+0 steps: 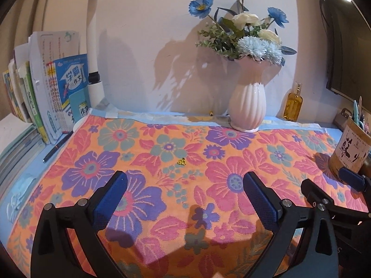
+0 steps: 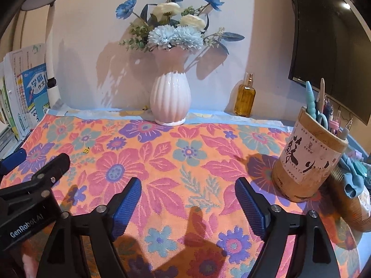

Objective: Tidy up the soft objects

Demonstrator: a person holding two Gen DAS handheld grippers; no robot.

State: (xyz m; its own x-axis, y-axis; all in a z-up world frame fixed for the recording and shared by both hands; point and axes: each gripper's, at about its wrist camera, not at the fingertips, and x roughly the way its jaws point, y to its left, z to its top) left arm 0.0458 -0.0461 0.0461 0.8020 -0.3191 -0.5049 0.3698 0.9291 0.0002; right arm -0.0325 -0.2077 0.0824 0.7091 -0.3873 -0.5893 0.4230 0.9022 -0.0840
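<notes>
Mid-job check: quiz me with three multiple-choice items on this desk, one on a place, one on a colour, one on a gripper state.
1. Where does the vase stand?
A. at the floral towel's far edge
B. beside the books
C. inside the pen holder

2. What colour is the liquid in the bottle?
A. blue
B. amber
C. clear

3. How is the right gripper?
A. shut on the towel
B. open, holding nothing
C. shut on a pen

Answers: A, its base meets the towel's back edge; B, it shows golden; B, its jaws stand apart with only towel between.
</notes>
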